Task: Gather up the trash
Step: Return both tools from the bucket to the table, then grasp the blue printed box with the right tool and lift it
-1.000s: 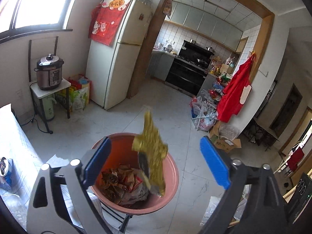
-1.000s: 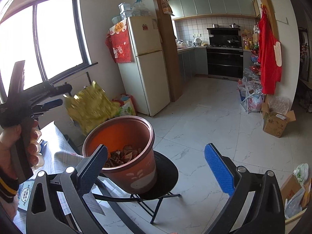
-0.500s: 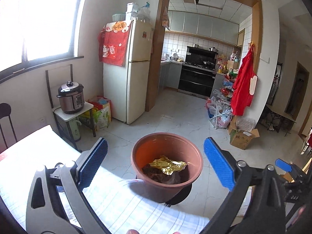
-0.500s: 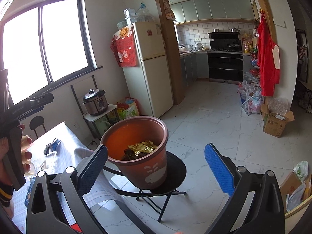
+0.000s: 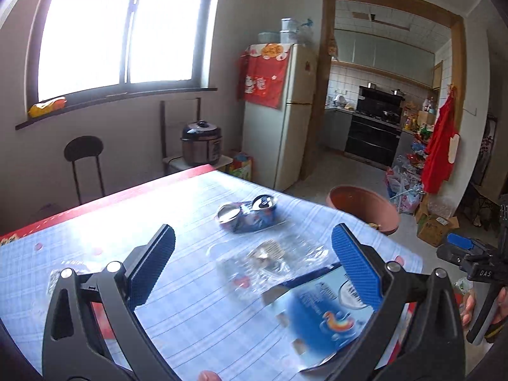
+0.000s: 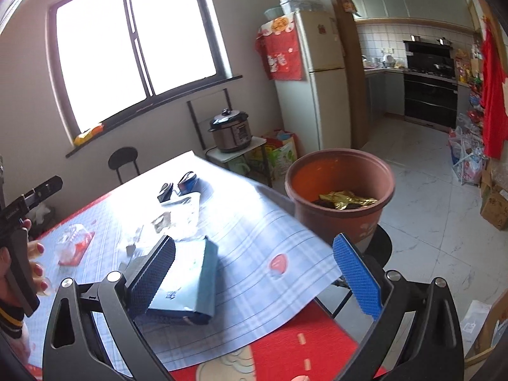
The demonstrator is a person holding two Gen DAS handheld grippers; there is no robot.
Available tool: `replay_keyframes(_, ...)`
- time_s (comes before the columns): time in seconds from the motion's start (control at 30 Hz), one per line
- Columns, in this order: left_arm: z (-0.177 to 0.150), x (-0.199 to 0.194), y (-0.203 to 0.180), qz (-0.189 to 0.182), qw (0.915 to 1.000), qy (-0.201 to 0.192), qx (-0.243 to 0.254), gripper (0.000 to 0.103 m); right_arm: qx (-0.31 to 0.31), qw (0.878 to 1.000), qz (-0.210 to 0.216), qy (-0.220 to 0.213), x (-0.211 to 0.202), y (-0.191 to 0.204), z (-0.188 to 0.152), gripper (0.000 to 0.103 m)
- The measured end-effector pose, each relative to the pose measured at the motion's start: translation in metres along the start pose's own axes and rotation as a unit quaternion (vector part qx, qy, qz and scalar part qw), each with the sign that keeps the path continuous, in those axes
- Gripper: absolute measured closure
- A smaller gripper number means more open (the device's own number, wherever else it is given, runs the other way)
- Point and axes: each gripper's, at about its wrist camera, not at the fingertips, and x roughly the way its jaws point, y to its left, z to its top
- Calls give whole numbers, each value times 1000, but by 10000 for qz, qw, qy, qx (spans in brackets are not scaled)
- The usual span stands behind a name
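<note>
My left gripper [image 5: 254,270] is open and empty above the table [image 5: 95,231]. Between its fingers lie a crushed blue can [image 5: 247,214], a clear plastic wrapper [image 5: 270,254] and a flattened blue carton [image 5: 320,314]. My right gripper [image 6: 254,273] is open and empty over the table's corner, the blue carton [image 6: 187,279] just behind its left finger. The terracotta pot [image 6: 339,193] that serves as bin stands on a stool beyond the table edge, with a gold foil wrapper [image 6: 346,198] on top inside. The pot also shows in the left wrist view [image 5: 362,206].
A clear-and-red package [image 6: 74,244] lies on the table's left part. A black chair [image 5: 84,165], a pressure cooker [image 5: 201,143] on a small stand and a fridge [image 5: 285,114] stand along the wall. Cardboard boxes [image 5: 436,225] sit on the floor.
The gold wrapper dropped from my left gripper into the pot. Both grippers then swung left and back from the pot toward the table and its trash.
</note>
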Motion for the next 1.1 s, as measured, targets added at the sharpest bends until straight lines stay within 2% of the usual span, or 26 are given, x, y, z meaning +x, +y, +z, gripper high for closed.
replay_keyframes(0.13,-35,-25,54,516,9982,146,-275,6,-1091,9929,165,444,23,55,-18,6)
replay_keyframes(0.27,-63,-38,84,675,9963,166,-506,6,-2248,9717,14,726,33,95,-37,6)
replay_keyframes(0.4,-72,-34,87,618,9965,252,-508,6,-2807,9557,6,882,34,112,-46,6)
replay_keyframes(0.5,-73,-29,72,371,9981,195,-452,6,-3217,9416,-129,989,36,123,-56,6)
replay_keyframes(0.6,-78,-24,59,327,9989,271,-222,6,-3516,9290,-221,1134,39,133,-67,6)
replay_keyframes(0.77,-83,-22,51,161,9992,301,-208,6,-3885,9110,-360,1338,50,147,-78,6)
replay_keyframes(1.1,-85,-22,56,185,9989,269,-329,6,-4001,9033,-406,1492,71,161,-71,6)
